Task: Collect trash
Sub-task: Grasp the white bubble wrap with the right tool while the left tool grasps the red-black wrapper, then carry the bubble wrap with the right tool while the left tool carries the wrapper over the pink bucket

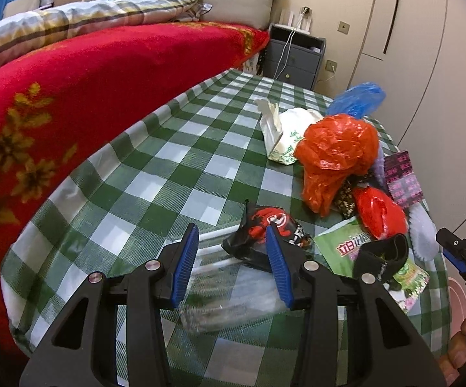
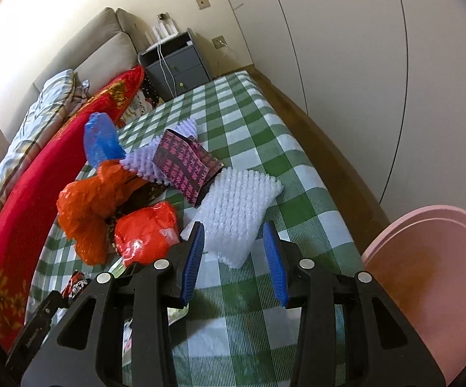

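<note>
Left gripper [image 1: 231,251]: jaws apart, nothing clamped; clear plastic bottle [image 1: 229,309] lies just below and between them, long axis crosswise to the fingers. Black-red snack wrapper [image 1: 265,235] sits at the far fingertip. Right gripper [image 2: 234,251]: jaws apart, empty; white bubble wrap [image 2: 239,213] straight ahead on the green checked cloth [image 2: 265,148]. Judgement: left hand nearer the bottle, right hand nearer the pink bin [image 2: 426,277]

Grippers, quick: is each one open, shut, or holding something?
Left gripper: open, empty, above the black-and-red snack wrapper.
Right gripper: open, empty, above the white bubble wrap.
</note>
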`<state>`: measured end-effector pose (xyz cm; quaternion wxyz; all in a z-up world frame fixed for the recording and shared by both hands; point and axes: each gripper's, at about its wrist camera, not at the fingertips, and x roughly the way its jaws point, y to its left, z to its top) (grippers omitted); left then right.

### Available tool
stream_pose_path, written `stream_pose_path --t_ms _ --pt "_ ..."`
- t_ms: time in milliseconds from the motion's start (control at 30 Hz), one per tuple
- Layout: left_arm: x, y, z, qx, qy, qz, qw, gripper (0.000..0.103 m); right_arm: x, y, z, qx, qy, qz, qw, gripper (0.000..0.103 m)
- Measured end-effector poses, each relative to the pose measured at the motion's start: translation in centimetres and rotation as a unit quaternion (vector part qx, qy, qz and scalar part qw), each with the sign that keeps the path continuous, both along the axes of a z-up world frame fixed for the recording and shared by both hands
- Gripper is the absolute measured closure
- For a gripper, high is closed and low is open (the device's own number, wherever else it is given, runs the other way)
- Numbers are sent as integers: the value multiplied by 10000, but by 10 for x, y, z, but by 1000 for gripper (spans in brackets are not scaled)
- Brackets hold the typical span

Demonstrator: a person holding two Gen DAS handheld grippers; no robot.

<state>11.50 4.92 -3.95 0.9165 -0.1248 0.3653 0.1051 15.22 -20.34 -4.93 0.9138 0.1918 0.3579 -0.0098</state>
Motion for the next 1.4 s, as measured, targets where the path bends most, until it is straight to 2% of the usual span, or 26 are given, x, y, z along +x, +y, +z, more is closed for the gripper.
stream_pose_path --t_ms 133,267,333,500,567,667,833,1400 --pt "7 5 -8 -156 187 34 9997 60 8 2 -10 0 205 -13 9998 64" --pt "7 4 -8 -162 196 13 9997 60 12 4 -17 -34 331 34 9994 66" --pt "8 3 -9 -153 223 -23 9996 60 12 5 -18 -17 336 74 9994 75" --pt "10 4 -9 -190 257 -71 9995 60 10 8 -16 -71 280 183 9994 86" --pt "12 4 -9 -248 246 -135 9993 65 9 11 -14 -89 234 257 9994 90" --pt "15 1 -8 -252 234 -259 9991 79 7 14 -10 -126 183 361 9991 91" --pt "15 -5 -4 -314 175 -447 9984 93 -2 21 -1 -293 101 513 9982 91" --pt "-10 -15 23 -140 -274 -751 9967 95 -60 27 48 -1204 -130 824 9892 92"
